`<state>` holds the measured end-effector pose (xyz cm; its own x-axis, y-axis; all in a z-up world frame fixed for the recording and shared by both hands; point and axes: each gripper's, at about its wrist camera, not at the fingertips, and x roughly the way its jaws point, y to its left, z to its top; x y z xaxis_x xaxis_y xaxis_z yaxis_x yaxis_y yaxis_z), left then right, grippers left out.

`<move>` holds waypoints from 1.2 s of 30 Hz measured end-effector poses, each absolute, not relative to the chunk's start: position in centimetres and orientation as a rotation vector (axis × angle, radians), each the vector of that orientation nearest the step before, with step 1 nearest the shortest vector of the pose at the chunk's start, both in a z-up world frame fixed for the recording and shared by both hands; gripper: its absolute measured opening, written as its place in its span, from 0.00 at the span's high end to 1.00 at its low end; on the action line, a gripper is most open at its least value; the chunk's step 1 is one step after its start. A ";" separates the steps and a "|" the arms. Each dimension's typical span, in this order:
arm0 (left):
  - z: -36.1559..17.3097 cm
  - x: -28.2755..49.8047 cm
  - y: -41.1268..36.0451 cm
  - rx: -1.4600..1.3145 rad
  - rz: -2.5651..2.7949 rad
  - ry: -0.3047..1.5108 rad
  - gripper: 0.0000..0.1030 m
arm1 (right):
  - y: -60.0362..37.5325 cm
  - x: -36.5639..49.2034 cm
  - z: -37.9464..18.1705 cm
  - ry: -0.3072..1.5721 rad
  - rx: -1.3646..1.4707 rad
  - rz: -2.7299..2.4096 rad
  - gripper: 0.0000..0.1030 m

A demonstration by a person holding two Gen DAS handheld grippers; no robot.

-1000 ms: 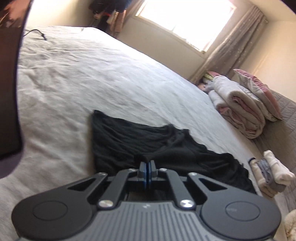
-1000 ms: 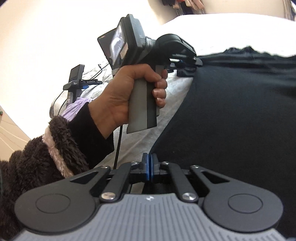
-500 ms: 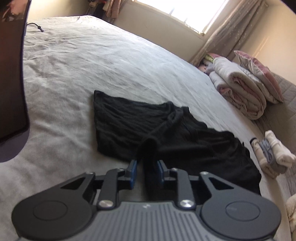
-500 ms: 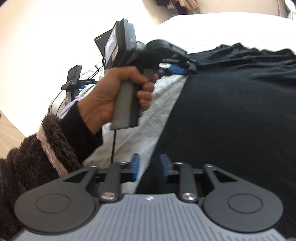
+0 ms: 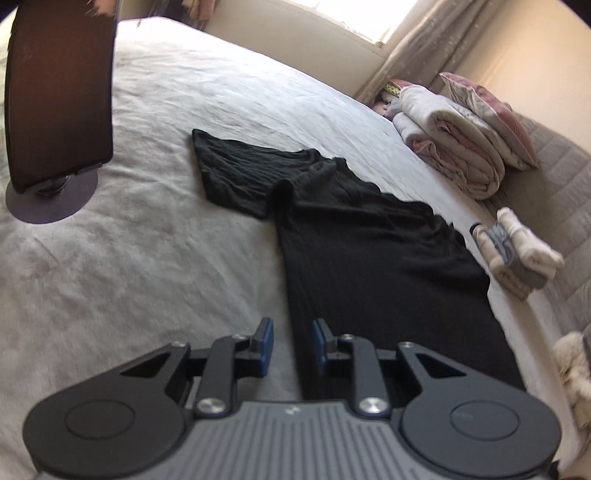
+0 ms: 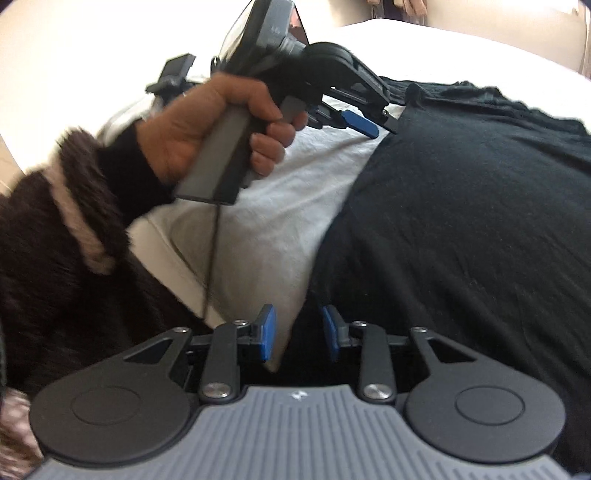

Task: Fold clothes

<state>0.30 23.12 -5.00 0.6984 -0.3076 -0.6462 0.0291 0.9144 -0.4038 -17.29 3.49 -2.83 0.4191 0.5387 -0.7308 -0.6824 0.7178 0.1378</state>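
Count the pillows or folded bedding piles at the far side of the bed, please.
2: a folded blanket by the curtain, and a pink pillow leaning against it. Others may be hidden.

Two gripper-mounted fisheye cameras look forward and downward, close above a bed (image 5: 155, 122): the left wrist view faces a window (image 5: 354, 14), the right wrist view faces the left gripper (image 6: 364, 123), both sharing the black garment (image 5: 373, 254).

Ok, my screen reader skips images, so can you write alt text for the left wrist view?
A black garment lies spread on a white bed sheet, its near edge between the closing blue pads of the left gripper, which do not yet press it. Folded blankets and rolled socks sit at the bed's right side.
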 end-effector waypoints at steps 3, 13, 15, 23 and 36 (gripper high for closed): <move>-5.1 0.1 21.9 -0.299 -0.162 0.768 0.99 | 4.2 -17.8 -2.8 0.804 -0.254 0.728 0.95; -2.8 -0.4 22.5 -0.241 -0.130 0.751 0.99 | 5.0 -16.2 -0.4 0.865 -0.079 0.822 0.95; -3.6 0.2 22.3 -0.222 -0.125 0.810 0.98 | 5.3 -15.5 -1.2 0.899 -0.086 0.819 0.92; -2.6 -0.1 21.8 -0.219 -0.115 0.762 0.86 | 1.5 -12.1 -0.5 0.916 0.057 0.794 0.61; -1.9 2.2 15.5 -0.224 -0.188 0.772 0.68 | -11.2 -3.1 1.3 0.821 0.151 0.549 0.61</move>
<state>2.20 15.49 -1.88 0.7021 -0.2488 -0.6672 0.0858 0.9597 -0.2676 -3.05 -11.21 1.27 0.5516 0.5196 -0.6525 -0.4055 0.8507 0.3346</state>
